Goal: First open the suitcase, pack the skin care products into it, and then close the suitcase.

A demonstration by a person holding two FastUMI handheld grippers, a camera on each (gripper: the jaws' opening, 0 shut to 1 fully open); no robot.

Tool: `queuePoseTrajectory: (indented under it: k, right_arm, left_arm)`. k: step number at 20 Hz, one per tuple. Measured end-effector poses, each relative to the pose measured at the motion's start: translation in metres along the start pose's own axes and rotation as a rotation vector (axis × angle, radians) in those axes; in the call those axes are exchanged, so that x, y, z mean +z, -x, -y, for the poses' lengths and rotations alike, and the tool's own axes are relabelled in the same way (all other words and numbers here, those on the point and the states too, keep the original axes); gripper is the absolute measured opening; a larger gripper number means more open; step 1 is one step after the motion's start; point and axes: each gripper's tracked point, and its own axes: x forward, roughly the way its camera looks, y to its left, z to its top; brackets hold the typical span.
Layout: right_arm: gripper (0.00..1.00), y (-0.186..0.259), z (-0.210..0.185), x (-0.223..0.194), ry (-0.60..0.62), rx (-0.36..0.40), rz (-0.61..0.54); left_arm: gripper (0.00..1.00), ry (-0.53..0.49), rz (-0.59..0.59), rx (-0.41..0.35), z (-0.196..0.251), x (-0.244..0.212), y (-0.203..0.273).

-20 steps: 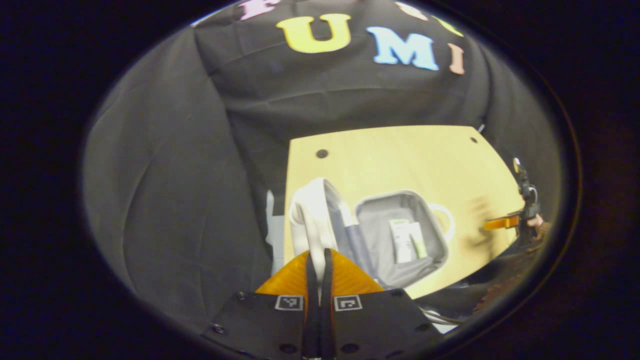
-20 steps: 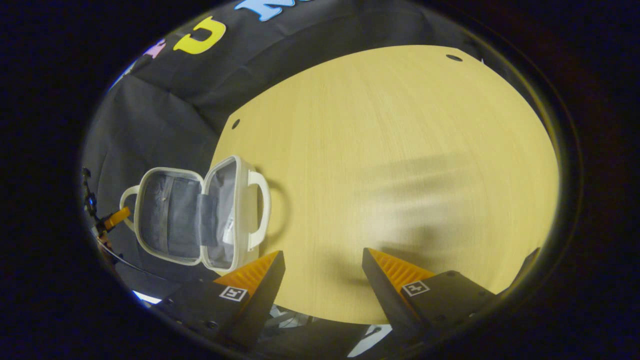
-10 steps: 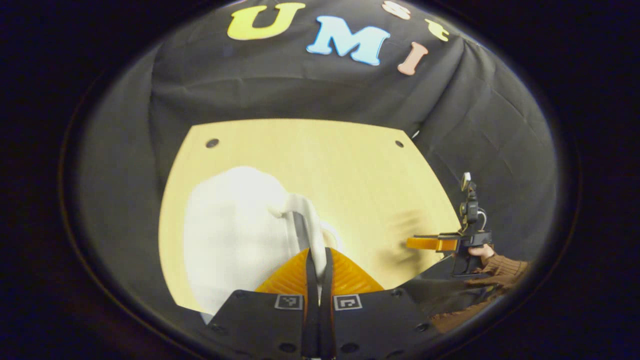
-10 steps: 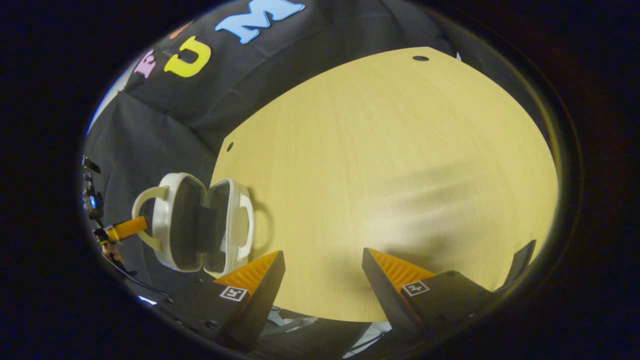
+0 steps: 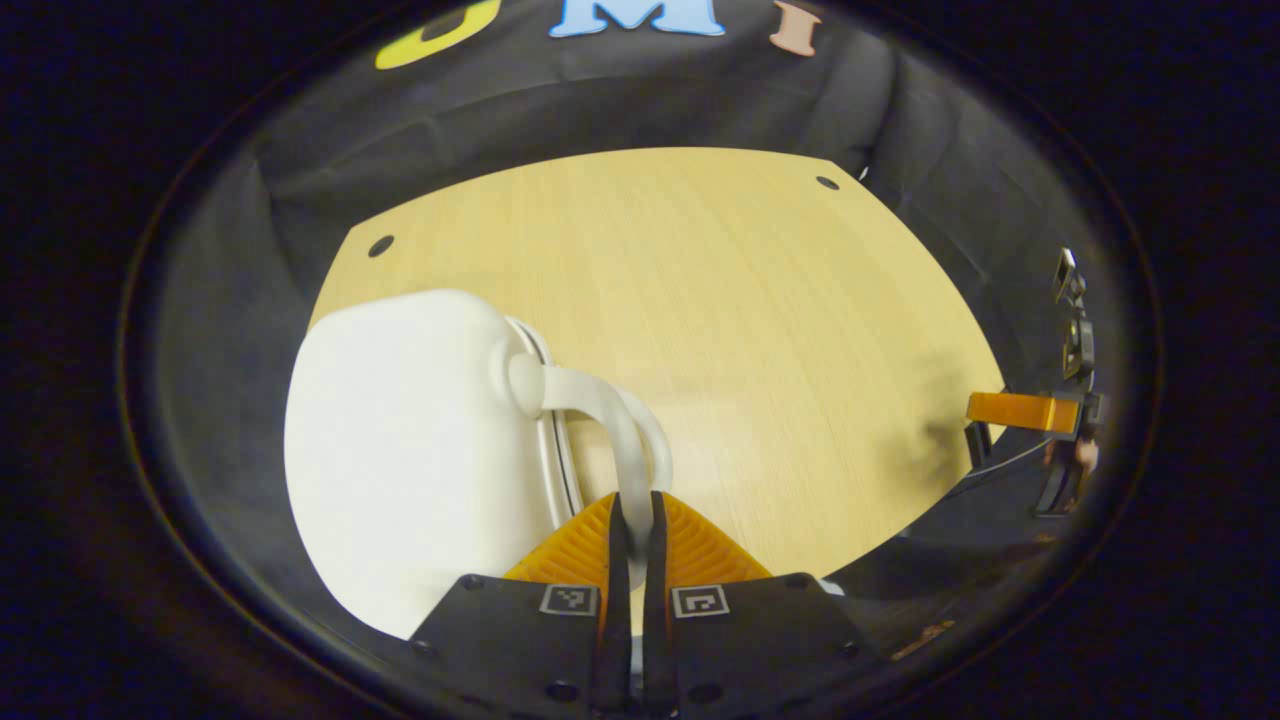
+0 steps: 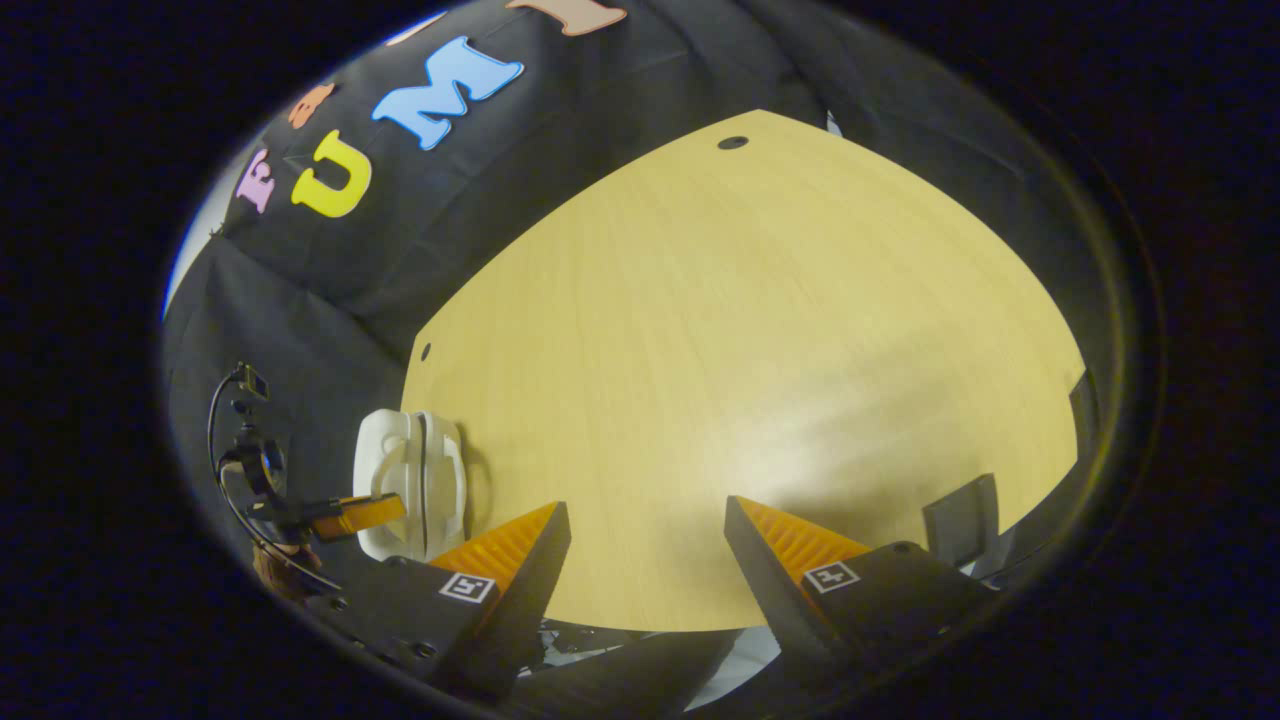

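Note:
The small white suitcase (image 5: 400, 430) lies closed on the left part of the wooden table (image 5: 760, 330), its two halves together. My left gripper (image 5: 633, 502) is shut on the upper white handle (image 5: 600, 395) of the case. The skin care products are hidden inside. In the right gripper view the closed suitcase (image 6: 412, 470) sits at the table's left edge, with the left gripper (image 6: 365, 512) at its near side. My right gripper (image 6: 648, 525) hangs open over the table's near edge, nothing between its fingers. In the left gripper view the right gripper (image 5: 1015, 411) sits far right, beyond the table edge.
The wooden table (image 6: 750, 350) is bare to the right of the case, with small dark holes (image 5: 380, 245) near its corners. Black cloth walls close in behind and on both sides. A dark upright piece (image 6: 960, 520) stands at the table's near right edge.
The lid, held by its handle in my left gripper, has swung over from wide open to fully closed on the base. The right gripper has stayed open and drawn back a little.

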Motion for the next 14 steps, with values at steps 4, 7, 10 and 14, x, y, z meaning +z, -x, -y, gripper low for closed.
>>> queuePoseTrajectory:
  k: [4,7,10,14]
  right_arm:
    - [0.95,0.004,0.018,0.019,0.036,-0.032,0.075]
    - [0.95,0.012,0.050,0.051,0.123,-0.092,0.173]
    - [0.95,0.040,0.078,0.090,0.158,-0.098,0.226]
    - [0.96,0.058,0.113,0.124,0.219,-0.105,0.282]
  left_arm:
    - [0.75,-0.088,0.227,0.131,0.020,0.044,0.018]
    - [1.00,-0.146,0.377,0.238,0.049,0.081,0.041]
    - [1.00,-0.157,0.464,0.226,0.089,0.102,0.061]
    - [1.00,-0.098,0.602,0.188,0.187,0.139,0.083]
